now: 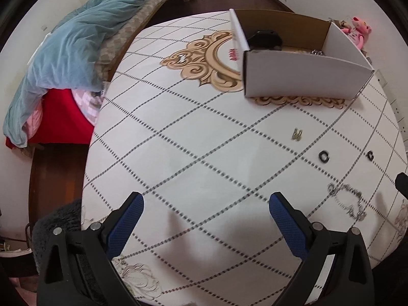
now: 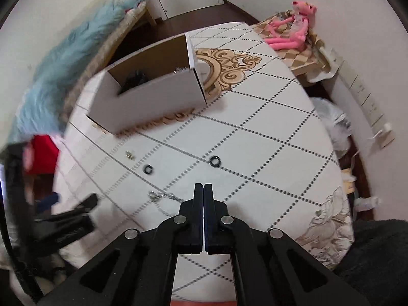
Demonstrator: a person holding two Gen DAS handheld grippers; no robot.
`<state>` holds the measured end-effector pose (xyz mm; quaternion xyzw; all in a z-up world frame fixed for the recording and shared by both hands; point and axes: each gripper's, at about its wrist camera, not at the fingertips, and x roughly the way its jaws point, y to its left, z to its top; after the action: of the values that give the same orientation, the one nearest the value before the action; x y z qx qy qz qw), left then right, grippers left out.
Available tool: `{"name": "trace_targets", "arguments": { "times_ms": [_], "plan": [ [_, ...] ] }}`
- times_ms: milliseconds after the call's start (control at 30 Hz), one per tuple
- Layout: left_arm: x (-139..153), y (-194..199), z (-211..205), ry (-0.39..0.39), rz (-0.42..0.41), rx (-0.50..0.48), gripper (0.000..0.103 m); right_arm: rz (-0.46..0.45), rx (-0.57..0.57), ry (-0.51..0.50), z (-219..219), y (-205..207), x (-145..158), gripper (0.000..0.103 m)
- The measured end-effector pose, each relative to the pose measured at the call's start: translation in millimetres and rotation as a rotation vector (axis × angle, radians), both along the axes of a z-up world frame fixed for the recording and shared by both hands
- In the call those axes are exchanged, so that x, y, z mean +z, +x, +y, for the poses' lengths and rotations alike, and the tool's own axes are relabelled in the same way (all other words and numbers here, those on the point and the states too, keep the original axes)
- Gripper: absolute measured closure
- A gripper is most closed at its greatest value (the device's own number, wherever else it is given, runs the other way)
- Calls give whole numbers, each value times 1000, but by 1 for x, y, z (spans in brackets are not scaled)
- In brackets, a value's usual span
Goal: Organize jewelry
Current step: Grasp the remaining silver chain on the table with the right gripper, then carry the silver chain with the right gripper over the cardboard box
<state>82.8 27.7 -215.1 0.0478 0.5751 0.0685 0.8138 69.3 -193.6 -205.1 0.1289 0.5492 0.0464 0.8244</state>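
So the left gripper (image 1: 206,204) hangs over the counter (image 1: 178,132) with its blue-padded fingers (image 1: 127,224) spread wide, nothing between them. The right gripper (image 2: 204,188) is clenched tight, fingers pressed flat together, and as far as I can see nothing's caught in there.

The jewelry sits loose on the counter: a silver chain bracelet (image 1: 348,201) just right of the left gripper's right finger, and in the right wrist view it lies just left of the shut fingertips (image 2: 164,199). Farther out are two black rings, one (image 1: 323,156) near the middle and the other (image 1: 370,155) off to its right, well apart from each other. A small gold piece (image 1: 297,134) lies beyond them, toward the box; too tiny to tell what exactly.

The open white cardboard box (image 1: 301,81) stands at the far end of the counter, with something black (image 1: 265,39) inside and a bit of chain (image 1: 317,51) glinting by the right wall. A pink plush toy (image 2: 293,28) sits past the counter.
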Motion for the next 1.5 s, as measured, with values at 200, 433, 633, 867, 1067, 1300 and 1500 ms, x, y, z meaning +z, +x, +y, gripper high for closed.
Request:
{"name": "trace_targets", "arguments": {
  "times_ms": [200, 433, 633, 867, 1067, 1300, 1500],
  "plan": [
    [4, 3, 3, 59, -27, 14, 2, 74, 131, 31, 21, 9, -19, 100],
    [-6, -4, 28, 119, 1, 81, 2, 49, 299, -118, 74, 14, -41, 62],
    [-18, -4, 42, 100, 31, 109, 2, 32, 368, -287, 106, 13, -49, 61],
    [-21, -5, 45, 91, 36, 117, 2, -5, 370, -314, 114, 9, -49, 94],
    [-17, -4, 38, 78, 27, 99, 2, 16, 236, -164, 76, 15, -41, 95],
    [-14, 11, 10, -17, 22, 36, 2, 3, 71, -36, 12, 22, -13, 95],
    [-20, 34, -16, -153, 19, 2, 3, 2, 21, -40, -3, 28, -15, 95]
  ]
}}
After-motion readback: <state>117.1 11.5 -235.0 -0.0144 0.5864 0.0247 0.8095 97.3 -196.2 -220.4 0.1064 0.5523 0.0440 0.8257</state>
